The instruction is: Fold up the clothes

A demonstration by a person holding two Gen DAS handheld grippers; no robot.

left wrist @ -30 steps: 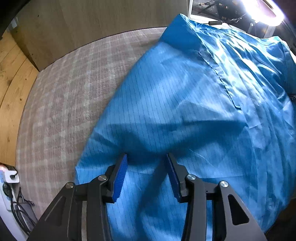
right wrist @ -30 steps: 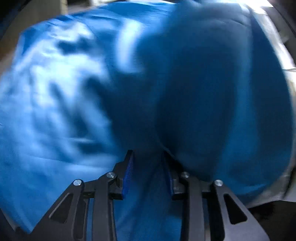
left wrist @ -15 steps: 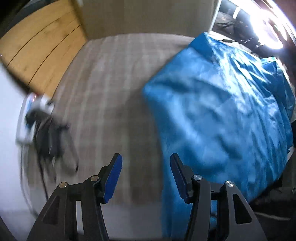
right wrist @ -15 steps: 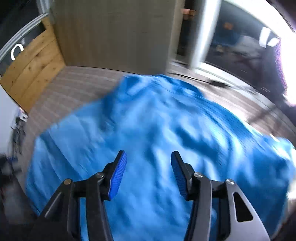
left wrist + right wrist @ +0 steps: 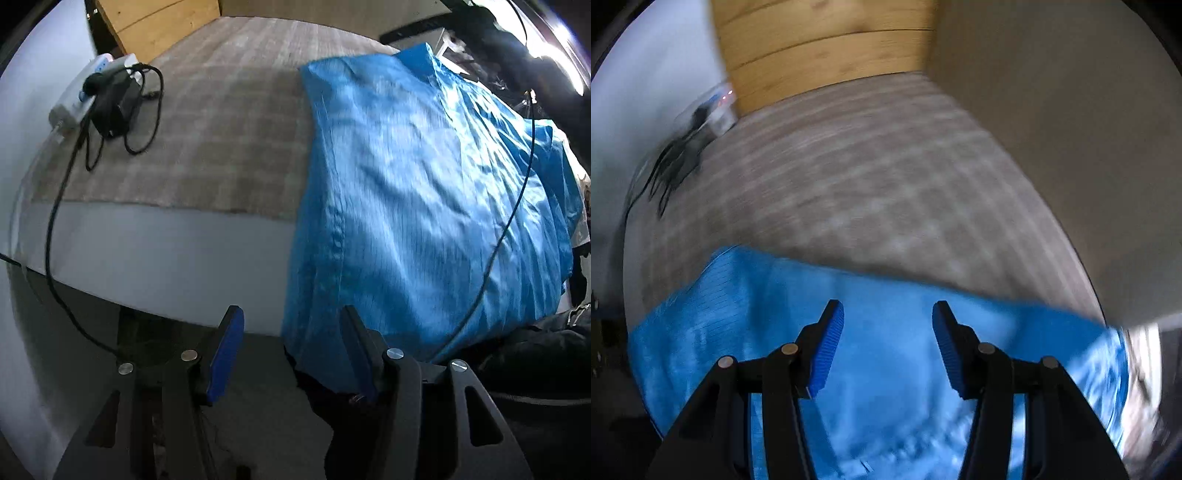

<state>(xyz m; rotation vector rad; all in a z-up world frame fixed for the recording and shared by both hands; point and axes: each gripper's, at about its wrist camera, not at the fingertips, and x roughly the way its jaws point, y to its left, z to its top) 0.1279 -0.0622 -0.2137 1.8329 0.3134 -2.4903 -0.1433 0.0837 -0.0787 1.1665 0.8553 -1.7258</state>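
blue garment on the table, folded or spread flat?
Folded at least once, it seems: the garment has a straight doubled left edge, its near end hanging off the table. How many layers: cannot tell.

Right wrist view: whole frame smeared by motion. Blue garment (image 5: 886,354) shows no readable seams or edges there; its lower part runs off the bottom edge, behind the right gripper (image 5: 888,345). Dark tangle of cables (image 5: 674,162) at left is a streak, parts not separable.

Left wrist view: garment's right side is cut by the frame edge and lost in dark clutter (image 5: 517,48); glare above washes out detail. Garment's near corner drops below the tabletop (image 5: 166,254) edge, hidden behind the left gripper (image 5: 291,347).
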